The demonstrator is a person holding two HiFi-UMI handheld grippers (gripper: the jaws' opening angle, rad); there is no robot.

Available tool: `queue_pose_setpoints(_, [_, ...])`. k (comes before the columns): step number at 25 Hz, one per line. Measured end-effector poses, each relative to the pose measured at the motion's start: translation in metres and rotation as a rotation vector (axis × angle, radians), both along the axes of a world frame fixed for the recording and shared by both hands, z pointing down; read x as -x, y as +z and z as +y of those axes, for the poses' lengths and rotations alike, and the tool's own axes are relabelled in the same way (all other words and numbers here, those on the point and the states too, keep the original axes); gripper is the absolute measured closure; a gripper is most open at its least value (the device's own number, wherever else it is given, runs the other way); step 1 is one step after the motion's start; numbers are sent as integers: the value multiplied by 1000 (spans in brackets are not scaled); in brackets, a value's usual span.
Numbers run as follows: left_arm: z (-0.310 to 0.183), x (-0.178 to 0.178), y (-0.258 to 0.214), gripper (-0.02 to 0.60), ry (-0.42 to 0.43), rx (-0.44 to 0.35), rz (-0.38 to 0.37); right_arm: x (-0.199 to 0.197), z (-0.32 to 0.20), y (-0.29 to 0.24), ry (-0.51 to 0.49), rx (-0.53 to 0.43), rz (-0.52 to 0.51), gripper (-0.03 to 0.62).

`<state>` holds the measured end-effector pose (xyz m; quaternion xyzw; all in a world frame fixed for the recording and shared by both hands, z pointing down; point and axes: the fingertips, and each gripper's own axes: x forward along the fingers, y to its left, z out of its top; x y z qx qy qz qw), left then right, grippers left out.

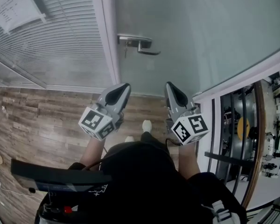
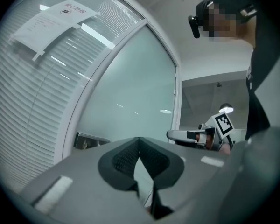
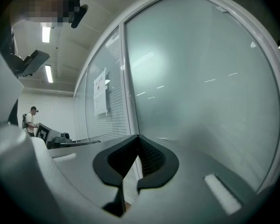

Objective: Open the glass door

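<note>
- Left gripper (image 1: 126, 85): fingers pressed together with nothing between them. I hold it level, tip toward the glass door (image 1: 200, 31) and short of it.
- Right gripper (image 1: 170, 85): fingers also pressed shut and empty, just beside the left.
- Lever handle (image 1: 142, 45): at the door's left edge, next to the white frame (image 1: 107, 41), untouched.
- My judgement: the door is not yet opened. The lever's free end points right, so the right gripper looks better placed to press it.
</note>
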<state>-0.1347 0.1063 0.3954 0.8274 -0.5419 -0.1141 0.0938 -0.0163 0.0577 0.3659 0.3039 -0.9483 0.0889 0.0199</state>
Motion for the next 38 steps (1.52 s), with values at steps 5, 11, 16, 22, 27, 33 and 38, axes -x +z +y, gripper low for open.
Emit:
queue_pose_setpoints(5, [-21,4,-1,581,-49,1,-24,-5,-26,4,-12,12,2,591])
queue_pose_setpoints(11, [-52,-2,-5,581,-86,-10,-16,-9,-66,4,-51,18,-7,591])
queue_pose_setpoints(16, [-78,-6,-7,581,-127,-5,-41,-7,-95,7,-112,16,-1,591])
queue_pose_setpoints(22, [-106,-11,-8,581,-190,-1,-61,-5,-123,13,-197,11,21,592])
queue_pose_setpoints(27, [-125,-15,-6,581,-235,9,-90,2,-141,24,-275,4,53,591])
queue_pose_setpoints(33, [-132,-12,-5,581,-296,20,-83,20,-144,32,-388,-28,111,591])
queue_pose_setpoints(38, [-131,1,-1,581,-329,35,-85,35,-148,35,-419,-27,109,591])
